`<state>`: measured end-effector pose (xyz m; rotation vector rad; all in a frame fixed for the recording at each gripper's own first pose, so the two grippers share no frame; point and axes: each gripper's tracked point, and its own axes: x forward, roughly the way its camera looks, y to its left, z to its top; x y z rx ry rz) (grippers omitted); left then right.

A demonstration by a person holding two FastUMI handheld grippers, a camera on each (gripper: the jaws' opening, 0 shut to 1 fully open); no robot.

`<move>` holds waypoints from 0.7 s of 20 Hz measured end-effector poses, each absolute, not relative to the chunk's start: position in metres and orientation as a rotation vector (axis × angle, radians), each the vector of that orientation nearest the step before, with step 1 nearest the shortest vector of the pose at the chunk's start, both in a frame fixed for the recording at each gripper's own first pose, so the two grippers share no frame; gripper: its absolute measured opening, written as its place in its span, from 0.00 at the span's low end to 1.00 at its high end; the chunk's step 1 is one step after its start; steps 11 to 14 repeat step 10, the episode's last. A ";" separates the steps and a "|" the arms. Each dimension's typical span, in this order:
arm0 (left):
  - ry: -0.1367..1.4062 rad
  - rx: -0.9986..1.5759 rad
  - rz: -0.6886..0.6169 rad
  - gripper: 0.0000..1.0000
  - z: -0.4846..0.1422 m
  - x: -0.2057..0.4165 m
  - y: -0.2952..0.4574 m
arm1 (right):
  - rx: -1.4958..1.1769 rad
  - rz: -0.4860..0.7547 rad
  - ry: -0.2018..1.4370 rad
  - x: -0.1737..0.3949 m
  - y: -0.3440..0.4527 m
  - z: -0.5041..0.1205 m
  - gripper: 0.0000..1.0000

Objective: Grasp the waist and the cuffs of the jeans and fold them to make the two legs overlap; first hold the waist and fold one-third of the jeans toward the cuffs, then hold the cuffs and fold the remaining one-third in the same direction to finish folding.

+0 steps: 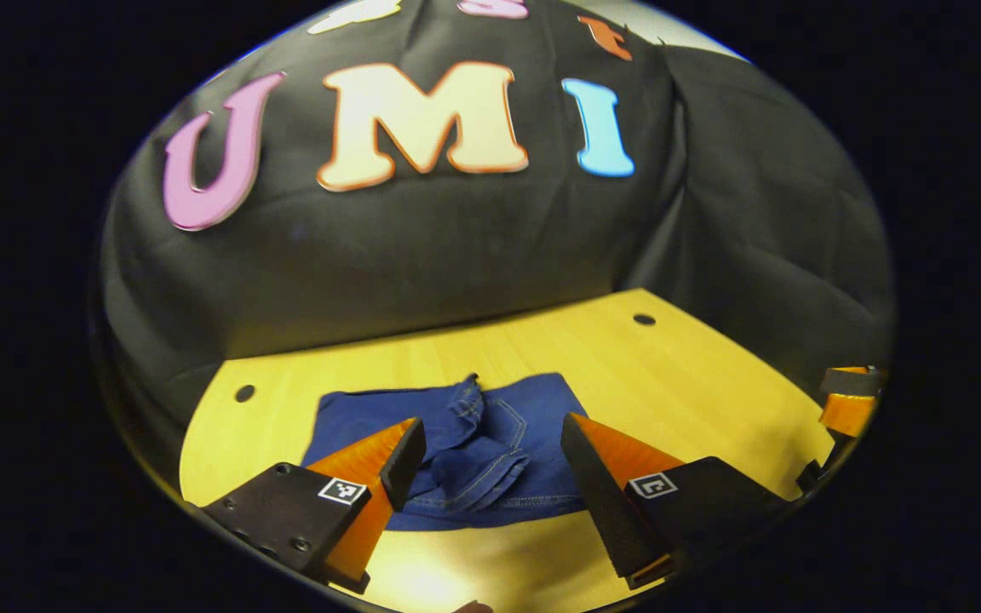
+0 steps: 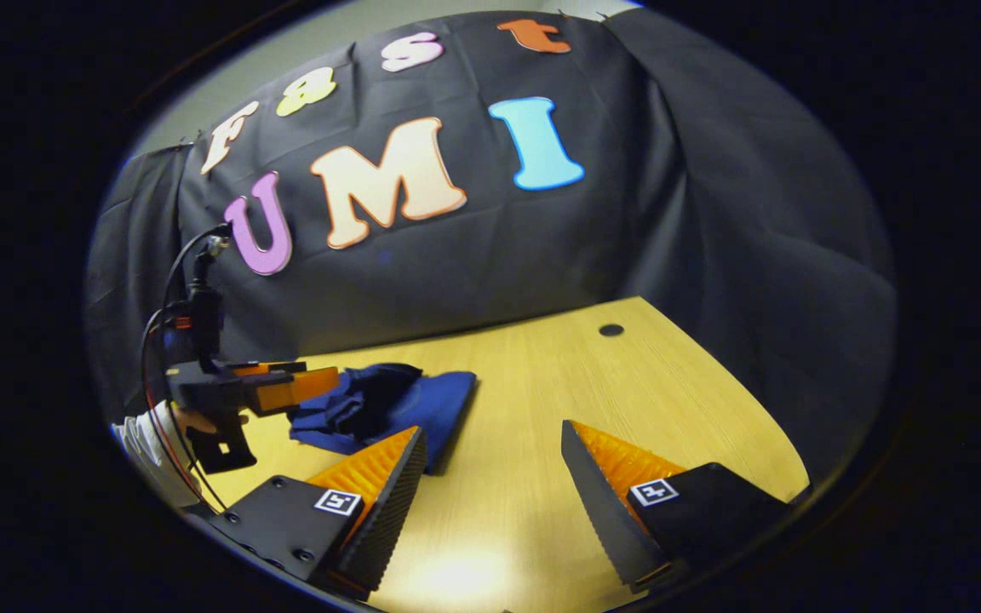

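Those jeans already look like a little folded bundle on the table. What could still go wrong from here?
The jeans look bunched on top, so the loose layer might slip open. Both the left gripper and right gripper are open and hold nothing, so a careless pass could snag and drag the bundle across the table.

No readable text stands on anything here, apart from the booth wall.

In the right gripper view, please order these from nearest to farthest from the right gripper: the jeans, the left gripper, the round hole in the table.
1. jeans: bundled on the table, ahead and left of the right gripper.
2. left gripper: farther left, beyond the jeans' left end.
3. round hole: near the table's far edge, ahead and slightly right.
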<state>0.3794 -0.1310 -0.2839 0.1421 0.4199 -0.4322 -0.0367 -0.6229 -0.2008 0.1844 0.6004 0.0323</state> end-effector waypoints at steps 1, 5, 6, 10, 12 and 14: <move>0.372 0.129 -0.409 0.96 -0.264 0.366 -0.119 | 0.187 0.051 0.565 -0.033 -0.610 -0.187 0.98; 0.258 0.097 -0.336 0.95 -0.210 0.316 -0.068 | 0.212 0.095 0.433 -0.033 -0.562 -0.120 0.98; 0.242 0.084 -0.323 0.95 -0.200 0.306 -0.056 | 0.228 0.116 0.396 -0.035 -0.548 -0.101 0.98; 0.177 0.012 -0.260 0.95 -0.162 0.269 -0.009 | 0.205 0.162 0.297 -0.054 -0.509 -0.046 0.98; 0.177 0.012 -0.260 0.95 -0.162 0.269 -0.009 | 0.205 0.162 0.297 -0.054 -0.509 -0.046 0.98; 0.177 0.012 -0.260 0.95 -0.162 0.269 -0.009 | 0.205 0.162 0.297 -0.054 -0.509 -0.046 0.98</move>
